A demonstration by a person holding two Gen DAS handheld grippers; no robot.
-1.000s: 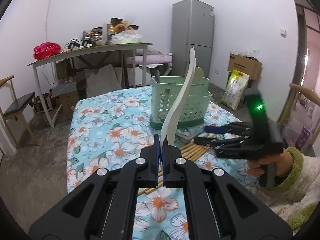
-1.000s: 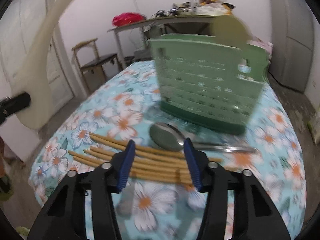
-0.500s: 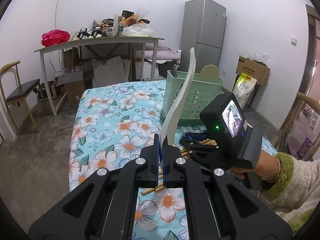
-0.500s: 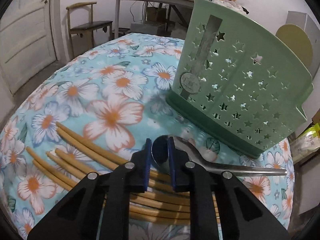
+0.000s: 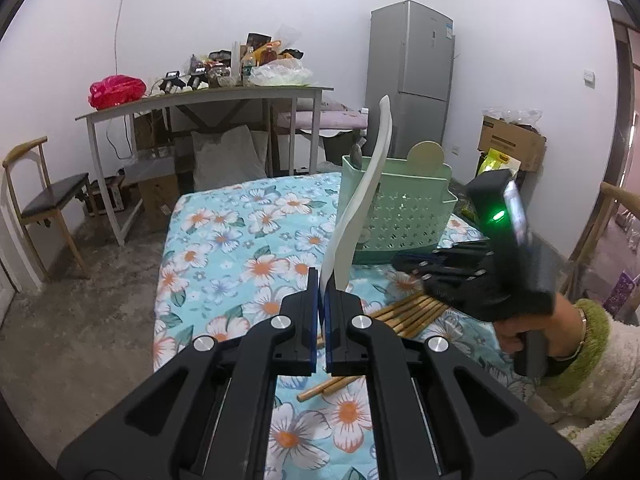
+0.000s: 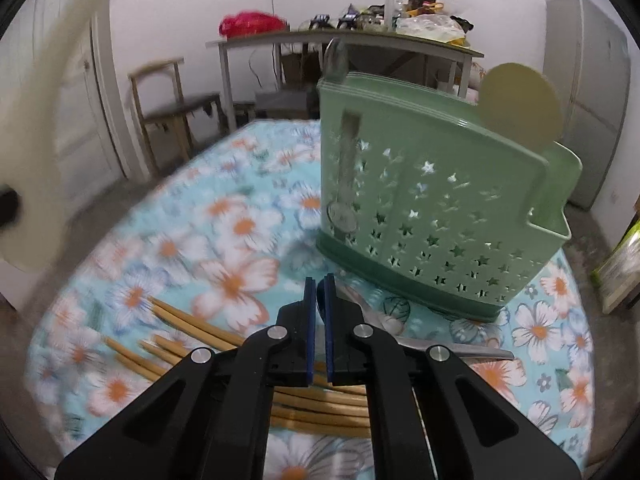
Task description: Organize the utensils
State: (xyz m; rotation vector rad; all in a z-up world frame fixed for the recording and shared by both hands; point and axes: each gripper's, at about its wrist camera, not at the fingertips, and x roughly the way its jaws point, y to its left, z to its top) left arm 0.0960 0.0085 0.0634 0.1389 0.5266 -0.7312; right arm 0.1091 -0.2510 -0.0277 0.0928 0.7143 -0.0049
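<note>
White spatula [image 5: 362,204] upright in clamped left tongs [image 5: 322,292], right tongs [image 6: 319,300] just closed on level spoon [image 6: 420,340].

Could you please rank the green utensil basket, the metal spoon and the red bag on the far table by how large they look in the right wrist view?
1. green utensil basket
2. metal spoon, partly hidden by the right gripper
3. red bag, though it sits far back, so its true size is unsure.

both tools clamped: left tool [image 5: 322,292], right tool [image 6: 320,294].

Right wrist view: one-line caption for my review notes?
Right gripper shut on a metal spoon lying across chopsticks, beside the green holder on a floral cloth.
</note>
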